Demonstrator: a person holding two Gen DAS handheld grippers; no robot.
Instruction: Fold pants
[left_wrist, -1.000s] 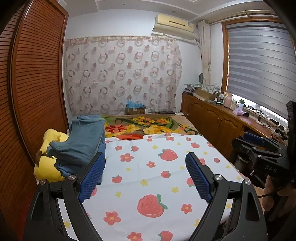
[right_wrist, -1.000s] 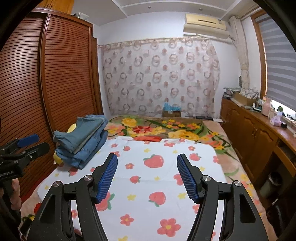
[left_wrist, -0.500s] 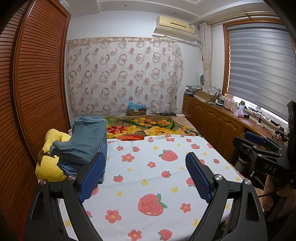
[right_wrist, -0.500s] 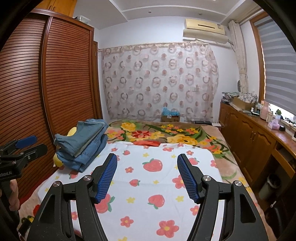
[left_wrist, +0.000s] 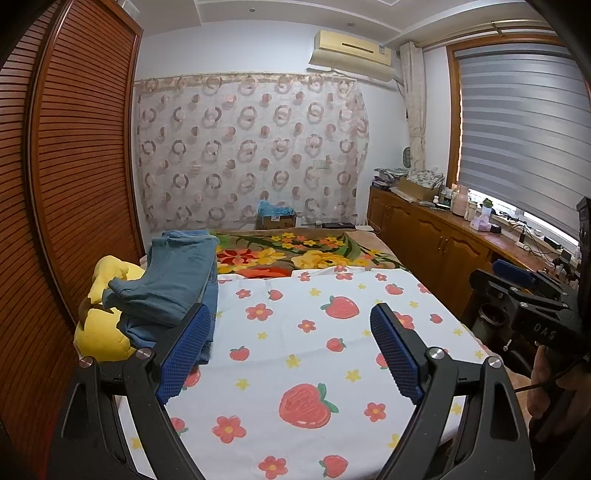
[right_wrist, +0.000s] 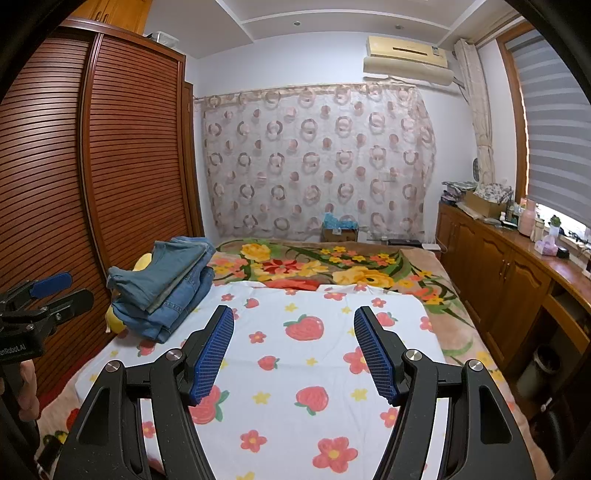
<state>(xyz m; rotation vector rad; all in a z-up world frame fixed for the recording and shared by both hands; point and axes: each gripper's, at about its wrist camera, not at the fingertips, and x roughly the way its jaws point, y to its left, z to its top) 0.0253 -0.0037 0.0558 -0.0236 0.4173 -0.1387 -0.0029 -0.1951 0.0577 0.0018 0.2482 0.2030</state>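
A stack of blue denim pants (left_wrist: 173, 280) lies on the bed's left side, partly over a yellow plush toy (left_wrist: 103, 332); the stack also shows in the right wrist view (right_wrist: 166, 284). My left gripper (left_wrist: 290, 328) is open and empty above the strawberry-print sheet (left_wrist: 306, 354), its left fingertip close in front of the stack. My right gripper (right_wrist: 293, 332) is open and empty above the same sheet (right_wrist: 303, 369), to the right of the stack. Each gripper appears at the edge of the other's view: the right one (left_wrist: 524, 299) and the left one (right_wrist: 44, 295).
A brown slatted wardrobe (right_wrist: 92, 184) lines the left side of the bed. A wooden cabinet (right_wrist: 509, 269) with small items on top runs along the right under the window blind. A flowered blanket (right_wrist: 332, 266) and a cardboard box (right_wrist: 340, 232) lie beyond the sheet.
Both grippers have tilted up and drawn back slightly, so the bed sits lower in both views. Jaws stay open; the pants stack has not moved.
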